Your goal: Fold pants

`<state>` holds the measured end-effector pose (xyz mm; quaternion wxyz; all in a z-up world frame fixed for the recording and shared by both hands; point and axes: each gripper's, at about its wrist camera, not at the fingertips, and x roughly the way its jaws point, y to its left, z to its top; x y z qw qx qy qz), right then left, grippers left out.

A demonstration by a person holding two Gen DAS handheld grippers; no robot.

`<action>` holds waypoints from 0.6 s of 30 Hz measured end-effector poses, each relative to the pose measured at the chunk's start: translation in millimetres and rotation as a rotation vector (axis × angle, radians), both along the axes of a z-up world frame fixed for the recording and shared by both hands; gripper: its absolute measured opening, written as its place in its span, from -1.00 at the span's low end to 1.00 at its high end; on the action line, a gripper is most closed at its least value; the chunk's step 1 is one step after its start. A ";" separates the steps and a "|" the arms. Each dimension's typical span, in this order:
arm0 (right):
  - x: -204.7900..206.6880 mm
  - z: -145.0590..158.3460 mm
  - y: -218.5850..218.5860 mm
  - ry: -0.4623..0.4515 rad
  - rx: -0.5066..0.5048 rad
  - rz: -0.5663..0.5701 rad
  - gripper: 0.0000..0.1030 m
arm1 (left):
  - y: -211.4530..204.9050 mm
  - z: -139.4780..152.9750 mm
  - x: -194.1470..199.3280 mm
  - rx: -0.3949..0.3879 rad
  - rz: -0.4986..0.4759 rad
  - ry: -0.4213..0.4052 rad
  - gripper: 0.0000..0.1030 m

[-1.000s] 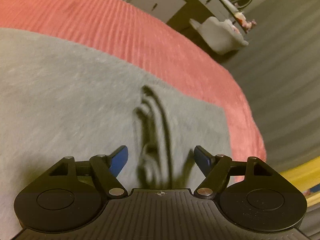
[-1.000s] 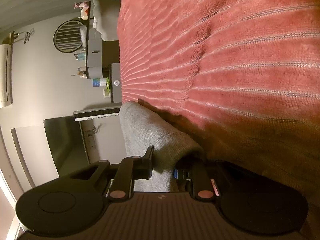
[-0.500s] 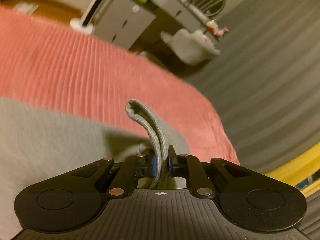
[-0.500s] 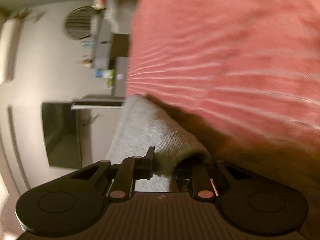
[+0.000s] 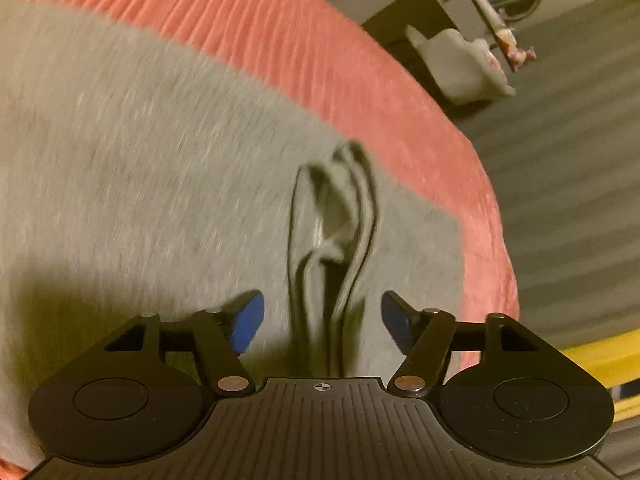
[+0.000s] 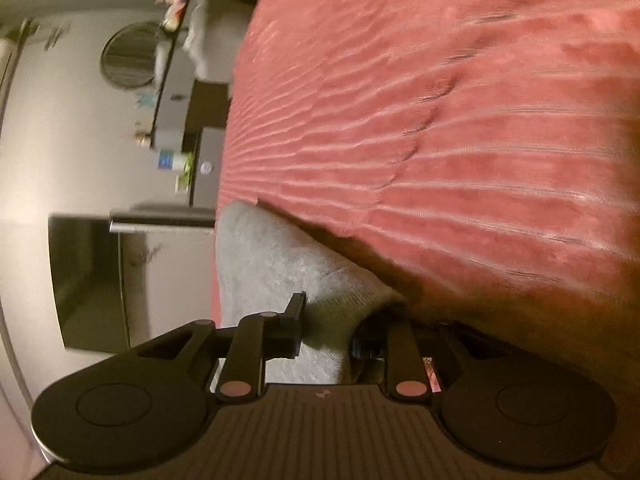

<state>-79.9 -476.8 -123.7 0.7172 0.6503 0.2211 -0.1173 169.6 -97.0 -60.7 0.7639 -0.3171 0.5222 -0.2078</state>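
The left gripper [image 5: 322,314] stands wide, its blue pads [image 5: 248,322] clear of the cloth; its jaws have just been opening, and a raised ridge of the grey pants [image 5: 160,152] runs up between them untouched. The pants lie spread across the left and centre of the left wrist view, on a red ribbed bedspread [image 5: 312,52] that curves along the upper right.

The right gripper [image 6: 326,328] is narrowly parted, with a ribbed hem of the pants [image 6: 272,264] between its fingers; its jaws have just been opening, and whether the pads press the cloth I cannot tell. The red bedspread [image 6: 460,120] fills the right of that view, furniture blurred at the left.
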 end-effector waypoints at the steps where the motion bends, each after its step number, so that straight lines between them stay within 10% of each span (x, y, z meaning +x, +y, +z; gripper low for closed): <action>1: 1.6 2.2 1.0 -0.008 -0.008 0.003 -0.34 | 3.4 -4.5 -4.5 -0.046 0.011 0.004 0.58; 5: 12.2 7.3 8.5 -0.028 -0.046 0.025 -0.11 | -4.5 -12.9 -0.4 -0.135 0.031 0.009 0.71; 11: 12.0 6.8 12.6 -0.034 -0.048 0.031 -0.08 | -37.8 -14.3 15.5 -0.047 -0.056 0.053 -0.45; 15: 9.4 1.6 10.9 -0.028 -0.025 0.033 -0.64 | -38.1 -9.2 25.1 -0.026 -0.059 0.053 -0.69; 18: 5.5 -2.6 8.2 -0.031 0.033 0.025 -0.65 | -36.5 17.3 27.3 -0.010 -0.066 -0.036 -0.70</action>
